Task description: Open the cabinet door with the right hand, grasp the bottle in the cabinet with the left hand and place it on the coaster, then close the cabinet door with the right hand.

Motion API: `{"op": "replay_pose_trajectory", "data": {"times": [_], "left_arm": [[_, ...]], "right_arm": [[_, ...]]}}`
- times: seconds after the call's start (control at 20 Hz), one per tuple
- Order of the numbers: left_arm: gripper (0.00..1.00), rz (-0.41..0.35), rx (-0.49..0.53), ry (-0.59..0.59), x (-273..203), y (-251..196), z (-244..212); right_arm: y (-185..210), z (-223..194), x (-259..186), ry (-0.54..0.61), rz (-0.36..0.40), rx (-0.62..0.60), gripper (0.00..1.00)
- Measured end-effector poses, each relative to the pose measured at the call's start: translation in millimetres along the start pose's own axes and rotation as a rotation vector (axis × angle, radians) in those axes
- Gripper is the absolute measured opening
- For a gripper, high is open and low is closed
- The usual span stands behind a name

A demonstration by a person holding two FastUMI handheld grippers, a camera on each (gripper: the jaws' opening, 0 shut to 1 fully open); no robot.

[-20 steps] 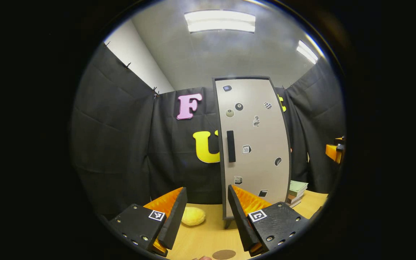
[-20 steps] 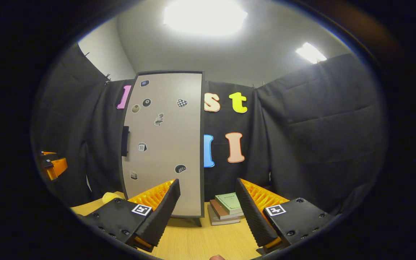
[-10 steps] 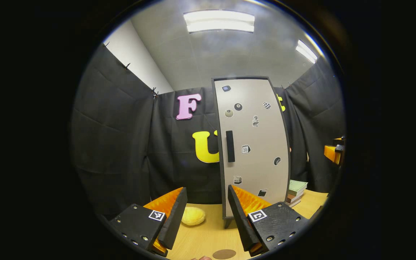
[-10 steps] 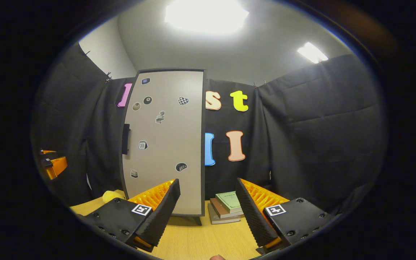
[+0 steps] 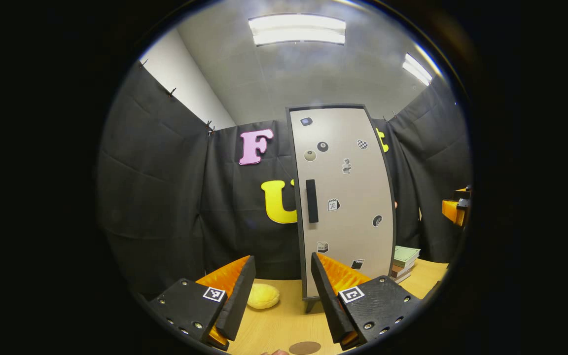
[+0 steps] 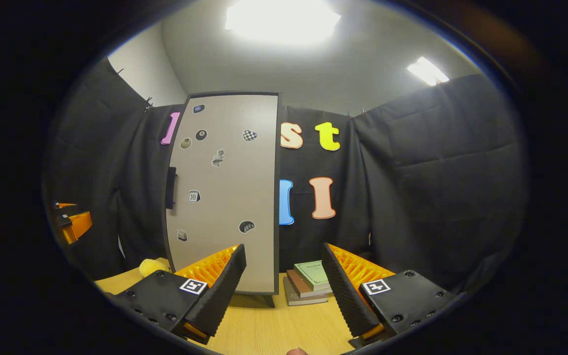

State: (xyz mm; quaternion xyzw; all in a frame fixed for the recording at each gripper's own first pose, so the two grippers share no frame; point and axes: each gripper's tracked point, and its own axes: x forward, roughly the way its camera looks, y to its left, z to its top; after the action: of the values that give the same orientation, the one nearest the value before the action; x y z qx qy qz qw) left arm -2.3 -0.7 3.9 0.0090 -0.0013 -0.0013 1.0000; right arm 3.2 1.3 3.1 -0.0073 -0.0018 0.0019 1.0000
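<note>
A tall grey cabinet (image 5: pixel 345 197) stands on the wooden table with its door shut; a dark vertical handle (image 5: pixel 311 200) sits at the door's left edge. In the right gripper view the cabinet (image 6: pixel 225 192) rises left of centre, its handle (image 6: pixel 170 187) on the far left side. A round brown coaster (image 5: pixel 304 348) lies on the table near my left gripper (image 5: pixel 283 288), which is open and holds nothing. My right gripper (image 6: pixel 284 283) is open too, well short of the cabinet. The shut door hides whatever is inside the cabinet.
A yellow soft lump (image 5: pixel 263 296) lies on the table left of the cabinet. A stack of books (image 6: pixel 309 282) rests to the cabinet's right. The other gripper (image 5: pixel 455 208) shows at the right edge of the left gripper view. Black cloth walls surround the table (image 6: pixel 264 328).
Both views have shifted only slightly; the cabinet drifts a little left in the left gripper view. The door stays shut and both grippers stay open.
</note>
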Motion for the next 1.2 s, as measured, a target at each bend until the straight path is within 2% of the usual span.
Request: {"op": "replay_pose_trajectory", "data": {"times": [0.3, 0.55, 0.85, 1.2], "left_arm": [[0.66, 0.021, 0.008, -0.004, 0, -11, 4], [0.66, 0.071, 0.011, 0.009, -3, -23, 2], [0.66, 0.149, 0.044, 0.022, -9, -15, 0], [0.65, 0.173, 0.03, 0.034, 11, 21, -10]], "right_arm": [[-9, -4, 9, 0.005, 0.01, 0.002, 0.98], [-2, -2, 29, -0.001, 0.086, 0.022, 0.98], [25, 3, 65, 0.032, 0.183, 0.081, 0.98], [73, 50, 103, -0.053, 0.219, 0.088, 0.98]]}}
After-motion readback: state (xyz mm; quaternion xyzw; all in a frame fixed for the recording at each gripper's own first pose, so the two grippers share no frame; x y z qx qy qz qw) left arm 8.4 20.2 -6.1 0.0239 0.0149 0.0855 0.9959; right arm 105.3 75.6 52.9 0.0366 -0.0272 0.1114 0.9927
